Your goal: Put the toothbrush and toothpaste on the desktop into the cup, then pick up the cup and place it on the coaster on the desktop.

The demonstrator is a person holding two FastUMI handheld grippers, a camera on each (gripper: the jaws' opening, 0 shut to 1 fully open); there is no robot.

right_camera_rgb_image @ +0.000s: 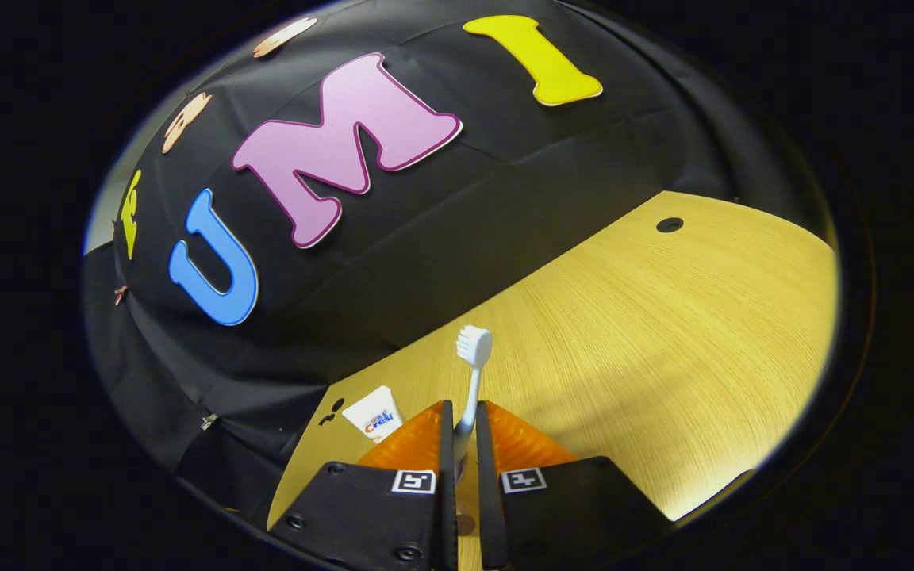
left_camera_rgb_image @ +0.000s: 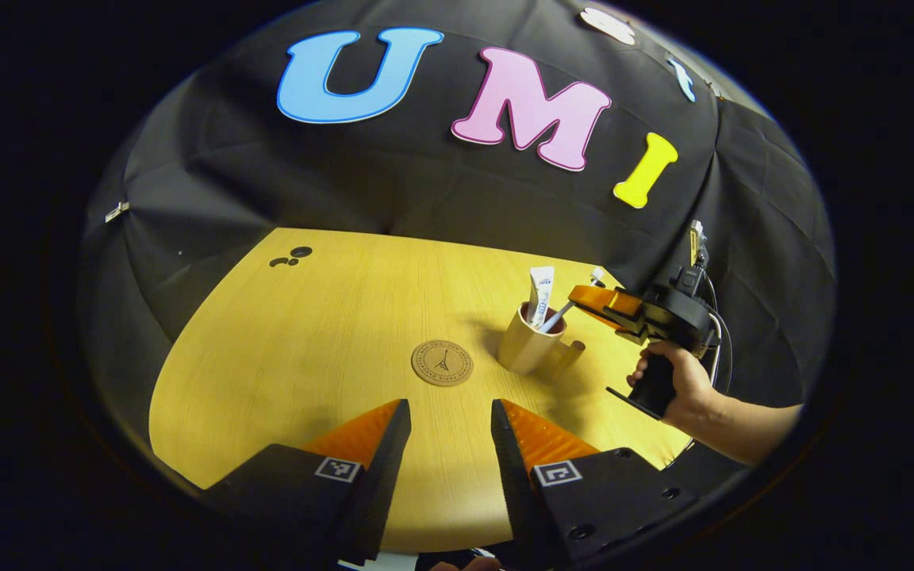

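A beige cup (left_camera_rgb_image: 531,339) stands on the wooden table (left_camera_rgb_image: 306,341), just right of a round brown coaster (left_camera_rgb_image: 442,362). A white toothpaste tube (left_camera_rgb_image: 540,293) stands in the cup. The white toothbrush (left_camera_rgb_image: 556,317) leans with its lower end in the cup, and my right gripper (left_camera_rgb_image: 593,299) holds it from the right, a hand (left_camera_rgb_image: 687,388) on its grip. In the right gripper view the right gripper (right_camera_rgb_image: 463,412) is shut on the toothbrush (right_camera_rgb_image: 472,373), bristles up, with the toothpaste tube (right_camera_rgb_image: 374,414) just left. My left gripper (left_camera_rgb_image: 451,412) hovers open near the table's front edge, below the coaster.
Dark cable holes (left_camera_rgb_image: 290,256) sit at the table's far left corner, and one hole (right_camera_rgb_image: 669,224) shows on the table (right_camera_rgb_image: 663,333) in the right gripper view. The black cloth wall closes the back and sides. Bare wood spreads left of the coaster.
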